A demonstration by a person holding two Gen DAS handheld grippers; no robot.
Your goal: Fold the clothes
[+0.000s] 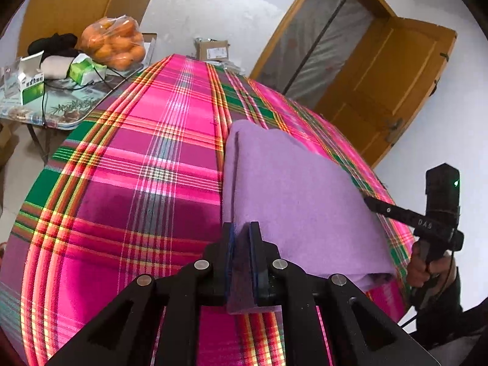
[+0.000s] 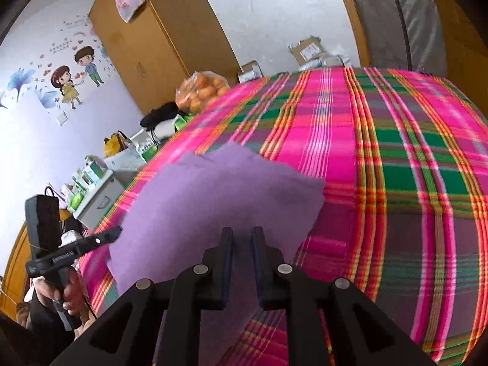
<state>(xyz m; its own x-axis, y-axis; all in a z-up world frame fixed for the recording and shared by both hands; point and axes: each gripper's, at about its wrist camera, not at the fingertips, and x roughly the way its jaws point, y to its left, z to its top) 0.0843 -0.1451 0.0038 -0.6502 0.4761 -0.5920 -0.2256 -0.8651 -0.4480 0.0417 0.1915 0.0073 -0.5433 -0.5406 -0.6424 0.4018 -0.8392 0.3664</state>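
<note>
Purple cloth (image 1: 289, 189), partly folded on the plaid sheet (image 1: 137, 158), is pinched at its near edge by the nearly closed left tongs (image 1: 241, 235) and right tongs (image 2: 242, 238), apparently so both corners are carried over evenly.

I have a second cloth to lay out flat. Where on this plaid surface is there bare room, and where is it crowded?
The plaid sheet is bare to the left of the purple cloth and beyond its far edge toward the cardboard parcel. Crowded: the side table with the bag of oranges and boxes, and the near edge where both grippers grip the cloth.
</note>
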